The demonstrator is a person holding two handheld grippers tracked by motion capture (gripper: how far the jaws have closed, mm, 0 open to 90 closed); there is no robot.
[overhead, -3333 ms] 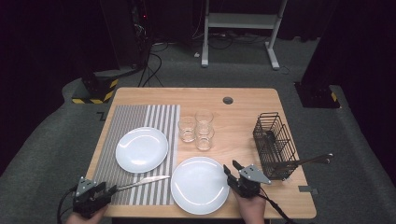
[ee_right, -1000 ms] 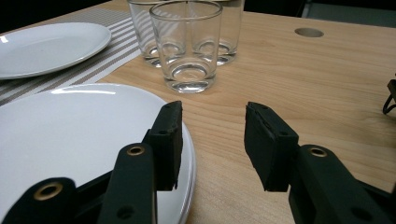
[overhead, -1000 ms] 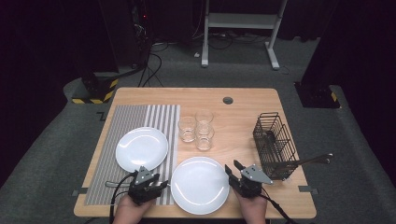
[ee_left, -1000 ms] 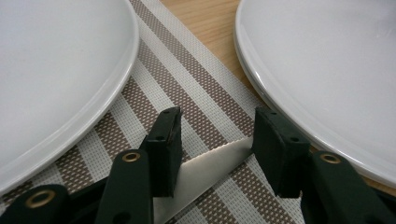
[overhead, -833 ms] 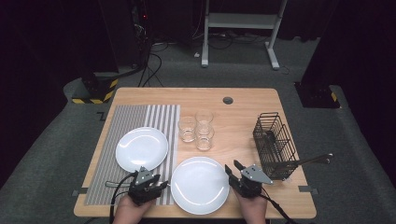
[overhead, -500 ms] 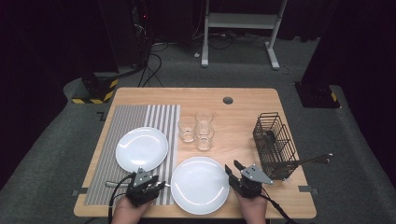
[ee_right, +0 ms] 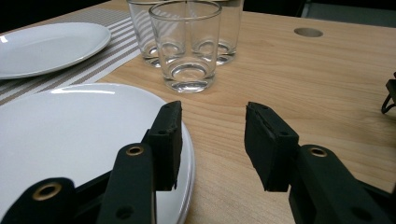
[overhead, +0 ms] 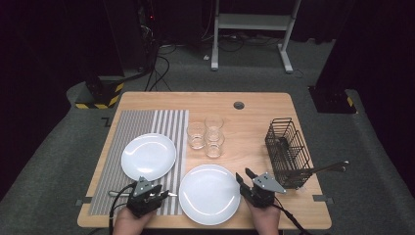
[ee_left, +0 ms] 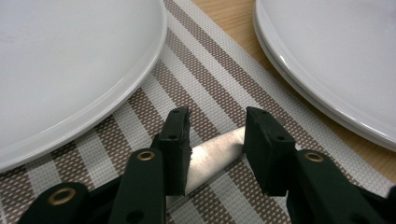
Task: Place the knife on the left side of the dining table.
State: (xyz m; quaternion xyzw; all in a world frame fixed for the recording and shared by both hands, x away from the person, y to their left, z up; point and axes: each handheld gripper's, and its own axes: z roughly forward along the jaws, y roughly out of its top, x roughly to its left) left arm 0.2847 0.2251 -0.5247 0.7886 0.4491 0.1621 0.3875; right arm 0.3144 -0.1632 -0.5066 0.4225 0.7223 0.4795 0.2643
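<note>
While closing, left tongs (ee_left: 215, 135) straddle the knife (ee_left: 215, 156) on the placemat (ee_left: 219, 88).

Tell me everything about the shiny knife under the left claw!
The knife looks like smooth silver metal. It lies flat on the striped placemat, slanting between the two white plates without touching them. Its blade sits between the black jaws of the left claw, which have just been closing; whether they press it yet is hard to tell. In the high view its tip pokes out past the claw.
</note>
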